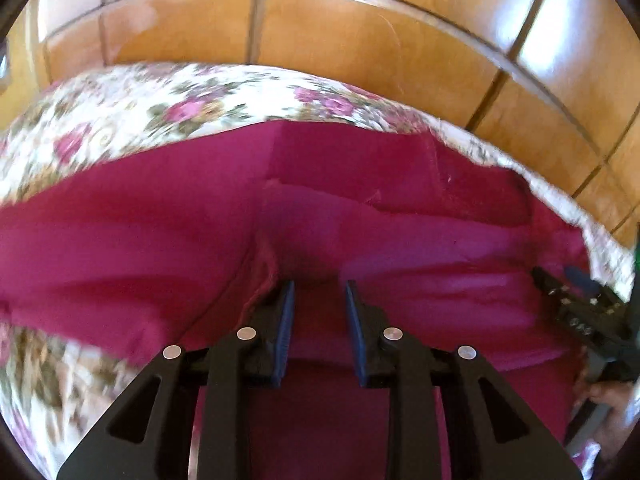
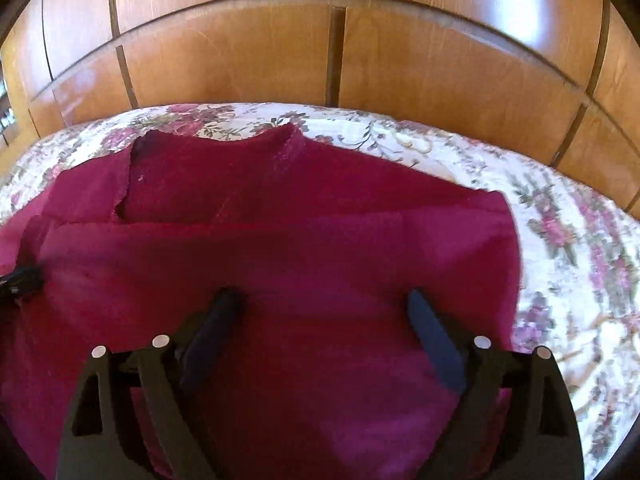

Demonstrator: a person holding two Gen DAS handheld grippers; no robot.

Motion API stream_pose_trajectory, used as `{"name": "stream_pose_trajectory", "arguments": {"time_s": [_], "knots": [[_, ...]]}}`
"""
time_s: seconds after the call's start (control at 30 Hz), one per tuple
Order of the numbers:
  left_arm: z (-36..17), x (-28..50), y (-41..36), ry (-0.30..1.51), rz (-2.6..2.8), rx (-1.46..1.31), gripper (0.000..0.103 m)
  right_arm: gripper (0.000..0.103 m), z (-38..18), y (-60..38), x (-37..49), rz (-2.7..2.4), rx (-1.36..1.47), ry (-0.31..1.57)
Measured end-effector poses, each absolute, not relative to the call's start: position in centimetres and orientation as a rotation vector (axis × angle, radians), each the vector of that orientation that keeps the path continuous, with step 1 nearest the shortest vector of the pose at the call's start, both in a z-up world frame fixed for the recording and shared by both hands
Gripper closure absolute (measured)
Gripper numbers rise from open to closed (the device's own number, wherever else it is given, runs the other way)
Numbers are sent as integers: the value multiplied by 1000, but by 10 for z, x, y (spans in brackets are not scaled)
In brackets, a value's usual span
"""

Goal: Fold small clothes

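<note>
Black two-finger left gripper [image 1: 320, 292] hangs over the crimson knit garment [image 1: 360, 216], its jaws only narrowly apart; whether they pinch the fabric cannot be told, though a raised ridge of cloth lies against the left finger. Right gripper [image 2: 324, 300] hovers above the same garment with jaws spread wide and nothing between them. That garment lies partly folded on a floral-print bedspread [image 2: 560, 232], before glossy wooden wardrobe doors [image 2: 240, 60].
</note>
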State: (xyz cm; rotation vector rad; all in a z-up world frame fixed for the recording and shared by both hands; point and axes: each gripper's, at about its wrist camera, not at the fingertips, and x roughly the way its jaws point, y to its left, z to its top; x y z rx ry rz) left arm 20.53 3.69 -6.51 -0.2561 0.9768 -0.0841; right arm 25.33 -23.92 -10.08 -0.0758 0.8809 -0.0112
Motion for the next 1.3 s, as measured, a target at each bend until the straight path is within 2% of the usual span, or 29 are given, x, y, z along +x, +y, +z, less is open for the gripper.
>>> {"name": "stream_pose_trajectory", "arguments": {"time_s": [0.07, 0.13, 0.3, 0.4, 0.67, 1.03, 1.27, 1.3], "knots": [[-57, 187, 55, 958, -91, -325, 79, 9, -84, -232, 235, -6, -84, 818], [-50, 168, 79, 934, -59, -374, 79, 4, -73, -222, 215, 30, -101, 778], [-48, 122, 146, 883, 8, -548, 79, 3, -86, -188, 169, 150, -171, 805], [-57, 90, 195, 850, 99, -700, 63, 2, -111, -170, 151, 159, -249, 854], [-56, 21, 264, 749, 300, -799, 63, 2, -120, -188, 155, 188, -64, 939], [-75, 31, 334, 746, 421, -934, 63, 2, -120, -189, 148, 176, -85, 904], [-84, 73, 385, 747, 531, -929, 63, 2, -121, -188, 147, 173, -92, 894], [-84, 79, 388, 752, 545, -916, 66, 2, -121, -188, 147, 172, -93, 893]]}}
